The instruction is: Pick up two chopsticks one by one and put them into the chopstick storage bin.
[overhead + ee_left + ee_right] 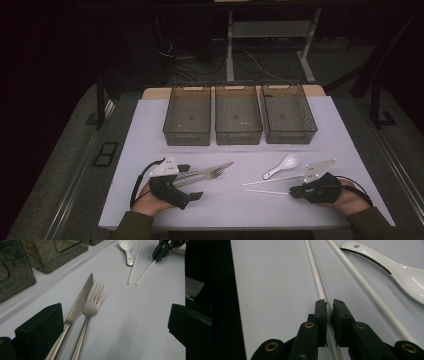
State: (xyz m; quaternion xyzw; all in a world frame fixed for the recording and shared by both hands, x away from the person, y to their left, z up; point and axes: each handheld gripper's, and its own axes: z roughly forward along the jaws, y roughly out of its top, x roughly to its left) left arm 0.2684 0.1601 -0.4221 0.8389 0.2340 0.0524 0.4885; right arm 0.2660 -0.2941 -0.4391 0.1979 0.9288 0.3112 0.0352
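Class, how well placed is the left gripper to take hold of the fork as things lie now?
Probably well: the left gripper has wide-open jaws either side of the handles, but the fork lies touching the knife, so it might catch both.

Three dark see-through bins sit in a row at the far end of the counter (150, 130): left bin (187, 116), middle bin (238, 114), right bin (288, 113), sides nearly touching, all upright. A white spoon (283, 165) lies right of centre, bowl pointing far-right, handle toward the near-left. A second white chopstick (274, 179) lies just near of the spoon, apart from it. A steel knife (79, 301) and a fork (91, 305) lie side by side on the near-left, touching along the handles, tips pointing right. Beyond the counter, dark floor with cables (250, 60) and white desk legs (230, 47).
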